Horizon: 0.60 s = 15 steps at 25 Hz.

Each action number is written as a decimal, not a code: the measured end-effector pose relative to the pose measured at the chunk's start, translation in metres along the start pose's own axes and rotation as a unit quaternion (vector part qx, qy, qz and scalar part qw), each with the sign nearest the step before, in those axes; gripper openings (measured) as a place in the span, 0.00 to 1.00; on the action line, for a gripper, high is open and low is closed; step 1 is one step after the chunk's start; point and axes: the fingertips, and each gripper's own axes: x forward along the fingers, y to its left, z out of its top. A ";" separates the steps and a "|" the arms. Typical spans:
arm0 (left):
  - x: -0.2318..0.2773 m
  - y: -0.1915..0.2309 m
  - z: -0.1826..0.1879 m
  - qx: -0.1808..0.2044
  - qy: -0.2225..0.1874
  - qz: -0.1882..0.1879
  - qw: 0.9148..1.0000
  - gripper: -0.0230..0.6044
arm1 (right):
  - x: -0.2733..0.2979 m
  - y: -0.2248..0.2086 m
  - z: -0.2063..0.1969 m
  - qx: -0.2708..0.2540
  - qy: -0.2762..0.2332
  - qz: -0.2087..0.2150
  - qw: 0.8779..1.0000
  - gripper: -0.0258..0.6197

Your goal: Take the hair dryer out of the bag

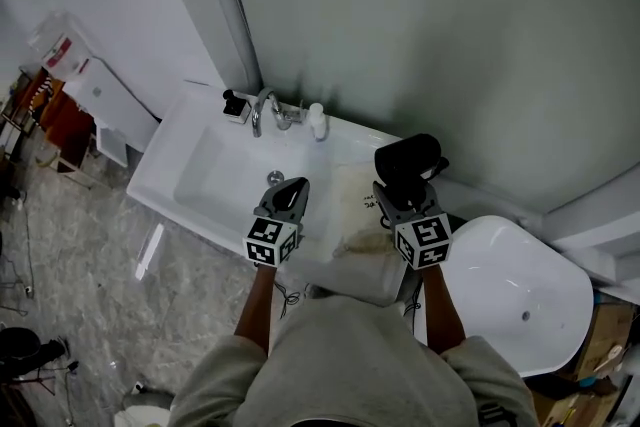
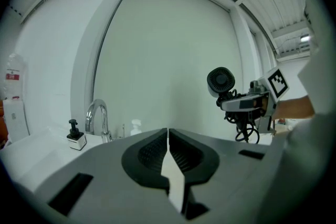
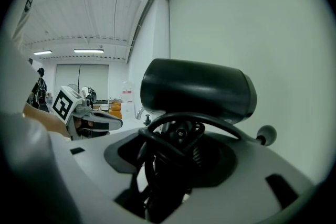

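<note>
Black hair dryer [image 1: 408, 158] is sitting clamped in the right gripper [image 1: 396, 195], cord bunching between the jaws, above the pale bag [image 1: 352, 215] lying on the sink [image 1: 178, 133] counter. Left gripper [image 1: 291, 187] is hovering over the basin, pinched together and empty. Faucet [image 1: 264, 109], pump bottle [image 1: 236, 105] and white bottle [image 1: 317, 120] are standing along the back edge, blocking neither.

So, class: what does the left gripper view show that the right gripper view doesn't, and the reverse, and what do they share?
Left only: the hair dryer's round rear grille and the right gripper's marker cube. Right only: ceiling lights and the left gripper's marker cube. Shared: the dryer clamped in the right gripper, the tap, the pale wall.
</note>
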 end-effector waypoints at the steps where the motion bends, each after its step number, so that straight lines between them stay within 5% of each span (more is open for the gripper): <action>1: -0.003 0.003 0.000 -0.001 -0.001 0.005 1.000 0.06 | 0.002 0.003 0.000 -0.002 0.000 0.004 1.000 0.42; 15: -0.022 0.018 0.005 -0.006 -0.011 0.031 0.999 0.06 | 0.016 0.028 -0.003 -0.009 0.008 0.030 0.999 0.42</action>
